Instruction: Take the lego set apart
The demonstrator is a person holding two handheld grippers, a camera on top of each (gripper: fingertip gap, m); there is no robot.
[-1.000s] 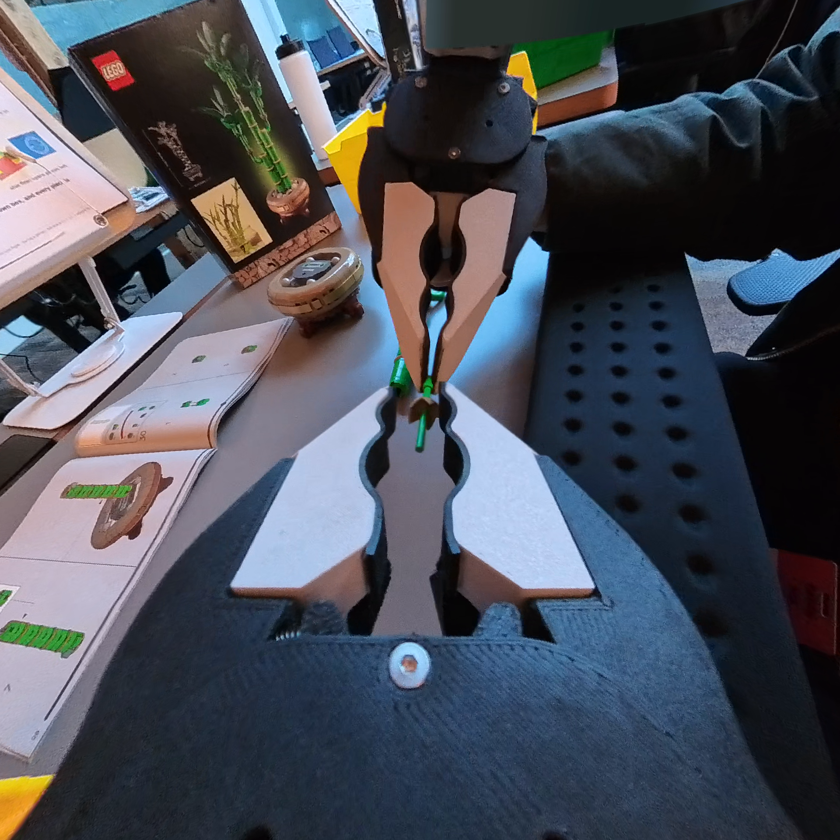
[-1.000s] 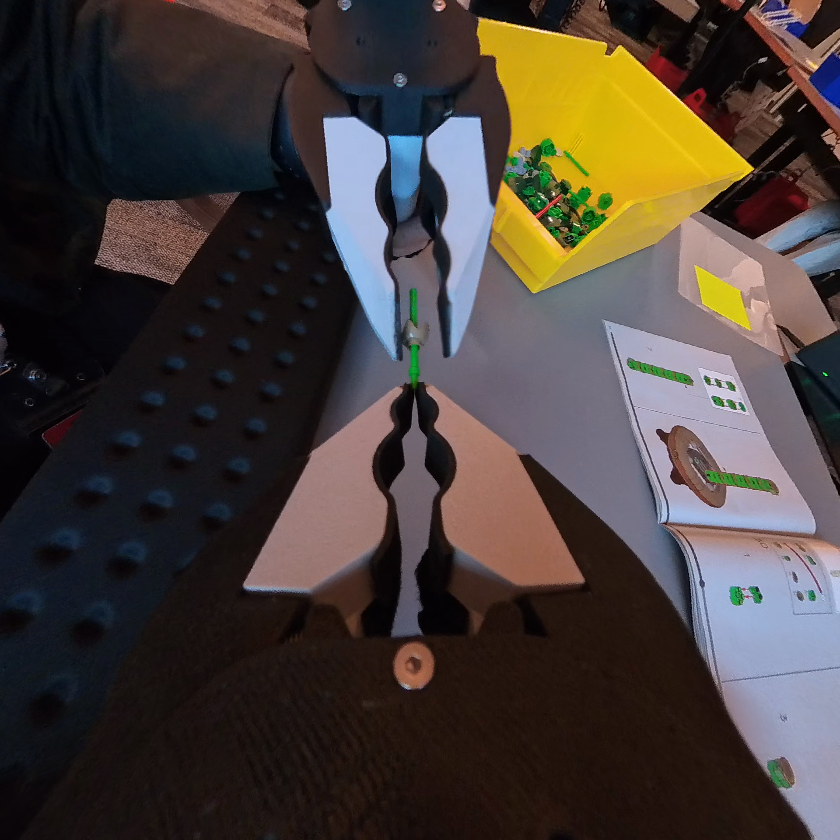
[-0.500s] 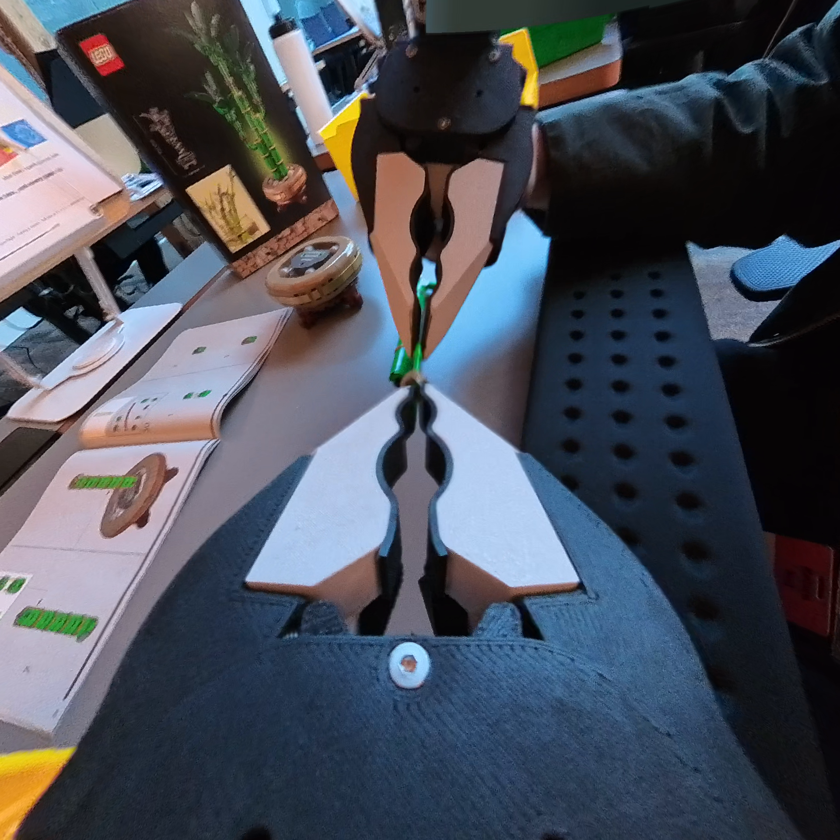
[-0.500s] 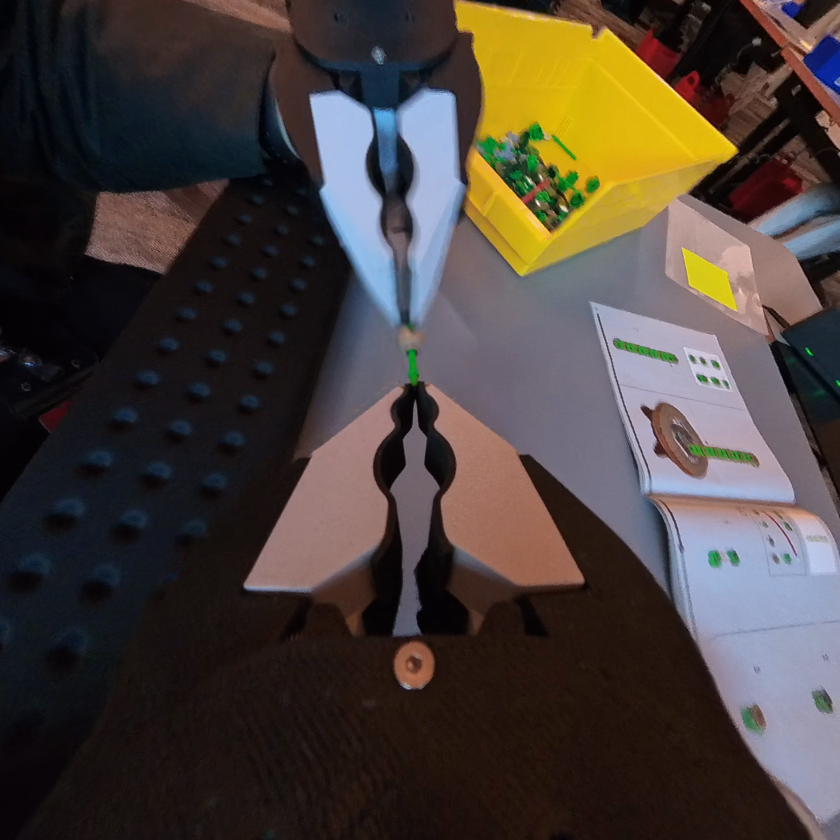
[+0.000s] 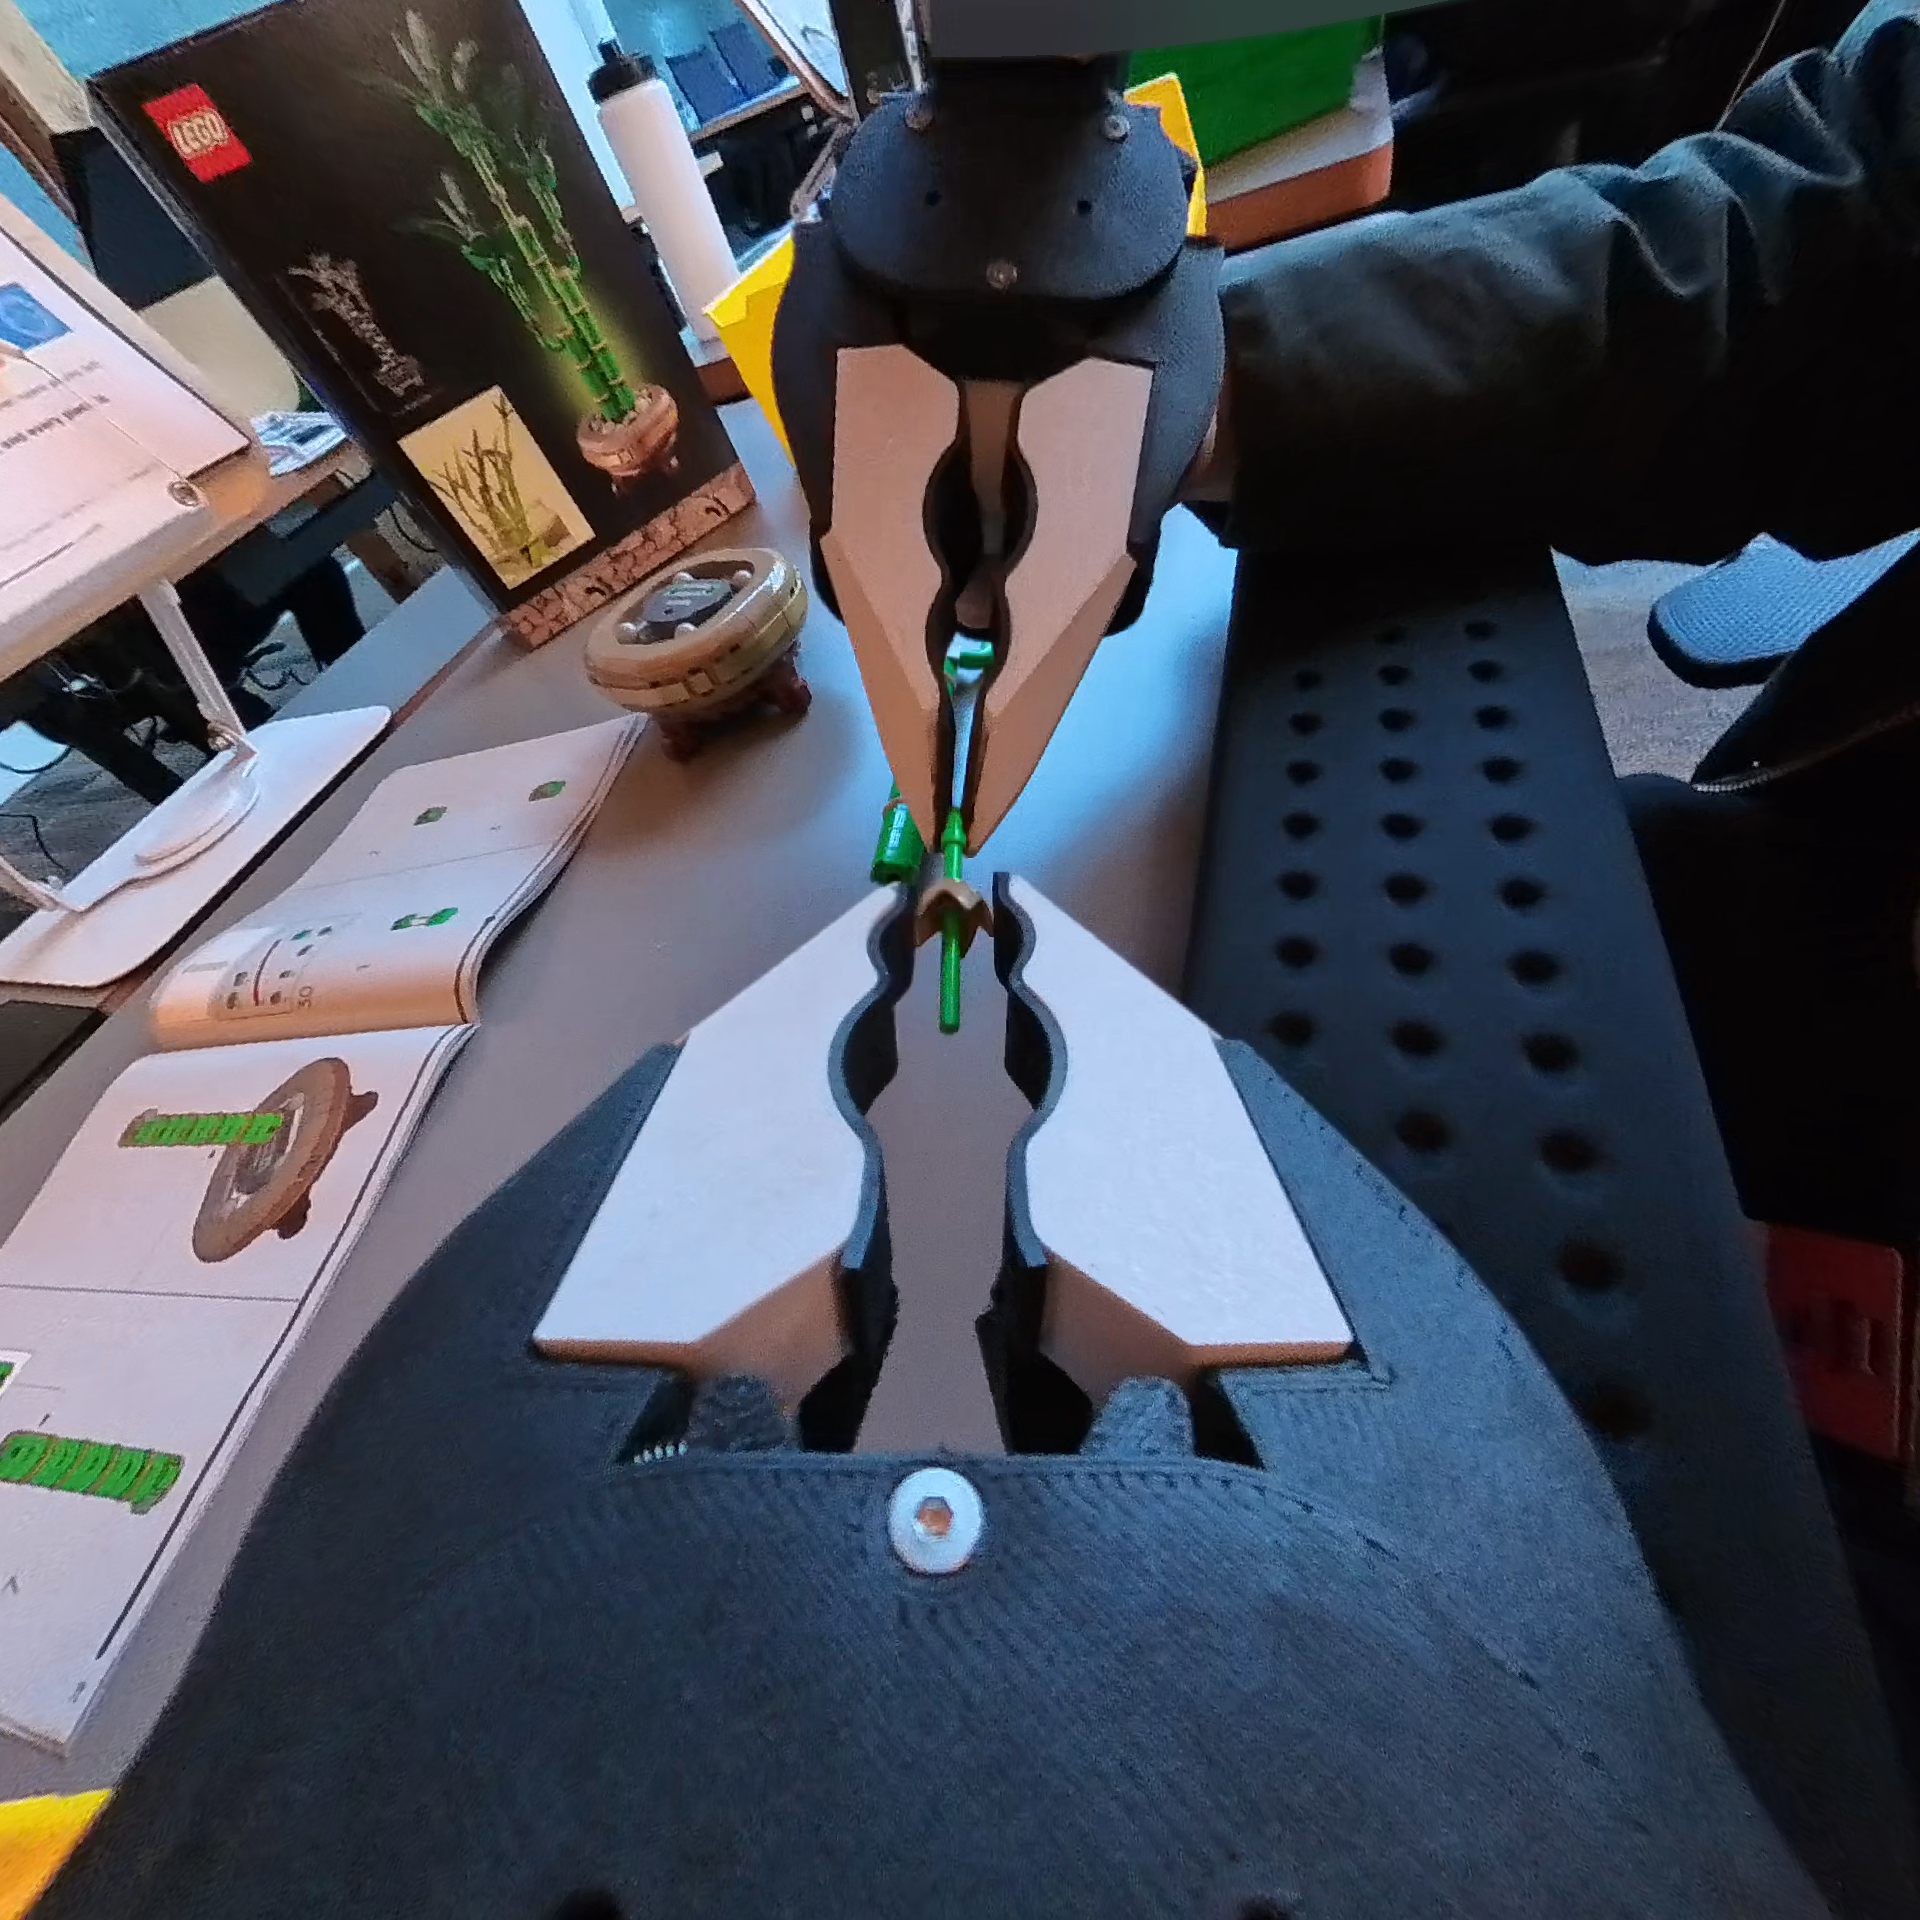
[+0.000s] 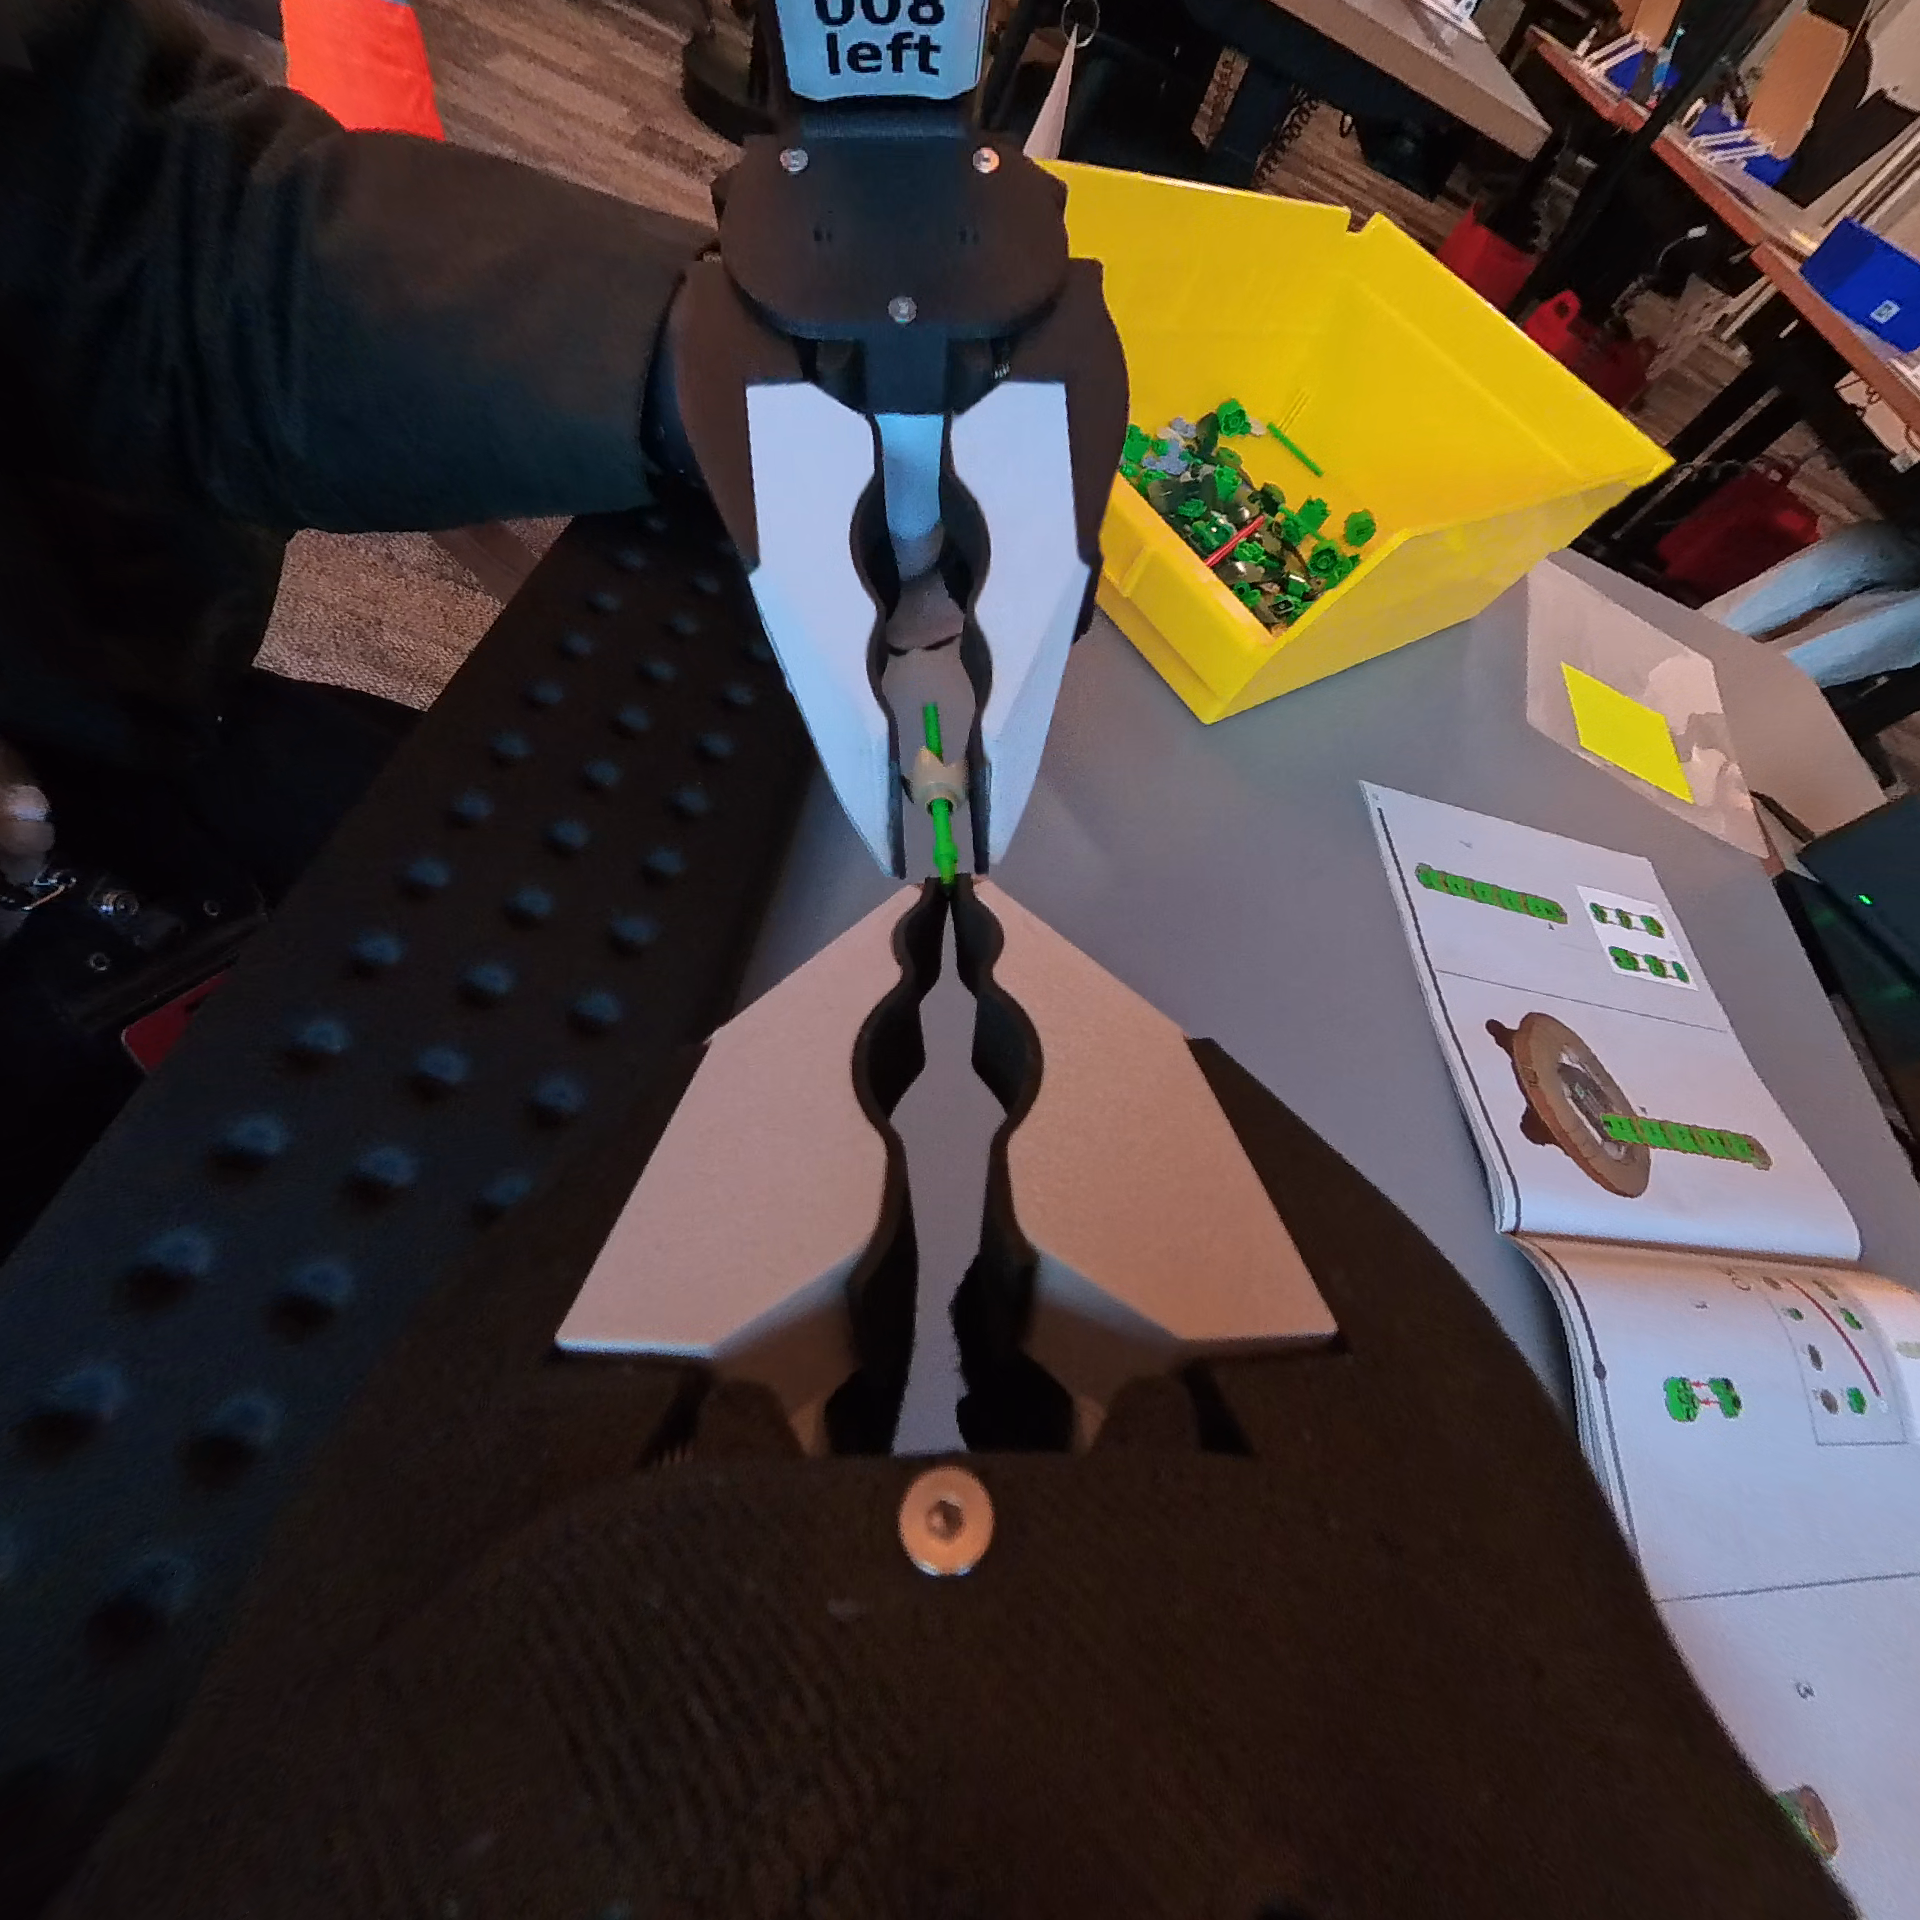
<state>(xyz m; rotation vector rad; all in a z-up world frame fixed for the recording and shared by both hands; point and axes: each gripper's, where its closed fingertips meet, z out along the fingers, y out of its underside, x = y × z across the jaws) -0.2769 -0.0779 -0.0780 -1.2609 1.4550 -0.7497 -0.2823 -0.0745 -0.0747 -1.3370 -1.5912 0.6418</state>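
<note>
A thin green rod point(image 5: 948, 971) carries a small tan piece point(image 5: 951, 907). My right gripper point(image 6: 950, 896) is shut on one end of the rod; it shows from the top in the left wrist view point(image 5: 951, 831). My left gripper point(image 5: 948, 891) is slightly open, with its fingertips on either side of the tan piece point(image 6: 938, 779). I cannot tell whether they touch it. The free end of the rod reaches in between the left fingers. A green bamboo segment point(image 5: 894, 844) lies on the grey table just behind. A round tan pot base point(image 5: 696, 644) stands farther back.
A yellow bin point(image 6: 1455, 499) holding several green pieces stands on the table. An open instruction booklet point(image 5: 343, 935) lies beside it, and the set's black box point(image 5: 416, 312) stands behind. A black perforated mat point(image 5: 1455, 935) borders the table. A person's dark sleeves hold both grippers. Both grippers' tips are close together, under 4 cm apart. Left tips and right tips are each some 25 centimeters from the round tan pot base point(image 5: 696, 644).
Half a second ago my left gripper was shut at the tan piece. Now its jaws are apart again, with the piece and rod between them. The right gripper still holds the rod.
</note>
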